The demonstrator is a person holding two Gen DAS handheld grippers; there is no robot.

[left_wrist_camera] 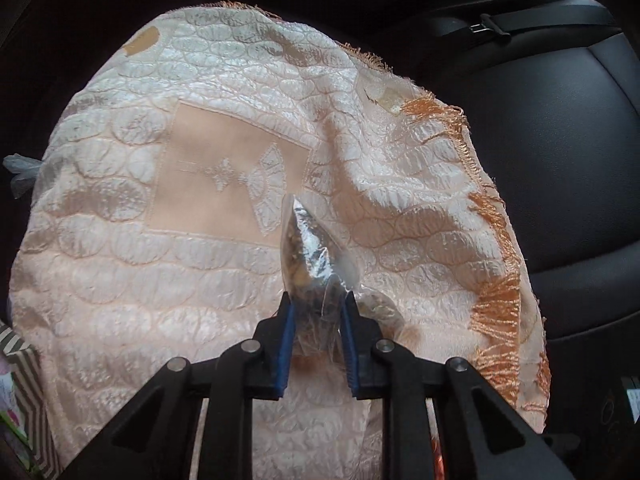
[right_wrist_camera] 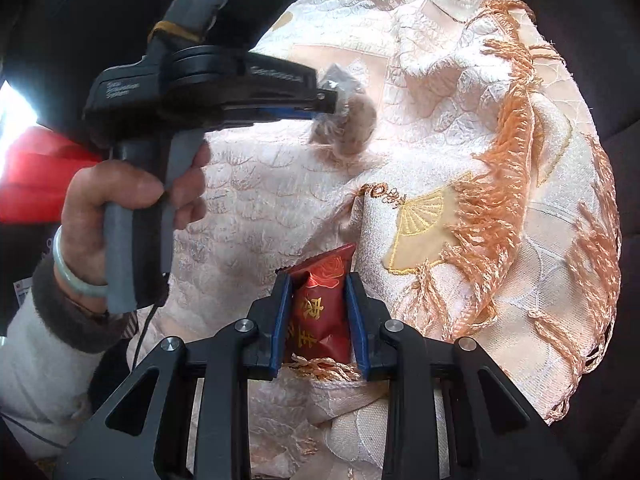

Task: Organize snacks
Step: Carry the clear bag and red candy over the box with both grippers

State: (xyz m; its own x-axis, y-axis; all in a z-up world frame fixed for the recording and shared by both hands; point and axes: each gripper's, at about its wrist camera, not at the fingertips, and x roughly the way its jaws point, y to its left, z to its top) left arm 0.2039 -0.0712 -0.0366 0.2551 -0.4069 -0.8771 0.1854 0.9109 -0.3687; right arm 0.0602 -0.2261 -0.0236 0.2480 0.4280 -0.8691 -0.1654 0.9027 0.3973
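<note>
Clear snack bag [left_wrist_camera: 310,256] sits in the left gripper [left_wrist_camera: 316,300], long axis running away from the camera, pointed sealed end aimed forward and up over the cloth [left_wrist_camera: 160,272], crinkled foil-like shine on its upper face, brownish bits inside. Blue pads [left_wrist_camera: 285,344] pinch its near end, jaws narrow, closed on the plastic. Bag is held above the cloth, slightly right of the plain peach square woven into the cloth; whether its far tip touches the cloth, cannot tell

From the right wrist view the same left gripper [right_wrist_camera: 334,100] comes in from the left over the cloth [right_wrist_camera: 280,208], fingers pointing right, the clear bag [right_wrist_camera: 344,124] bulging out past the tips, rounded lump hanging below them. Person's left hand [right_wrist_camera: 132,200] wraps the grey handle, pale green bangle [right_wrist_camera: 72,276] on the wrist

Red snack packet [right_wrist_camera: 320,304] is in the right gripper [right_wrist_camera: 318,284], long axis along the fingers, crimped end pointing forward and slightly right, gold characters and a rose print facing the camera. Blue pads [right_wrist_camera: 280,320] press both sides of the packet, jaws narrow, gripping it. Packet is over the cloth just left of the gold fan embroidery [right_wrist_camera: 420,220], its near end over a bit of orange fringe [right_wrist_camera: 324,368]

Orange fringe [left_wrist_camera: 496,304] runs along the cloth's right edge, dark seat [left_wrist_camera: 560,140] beyond the cloth on the right
</note>
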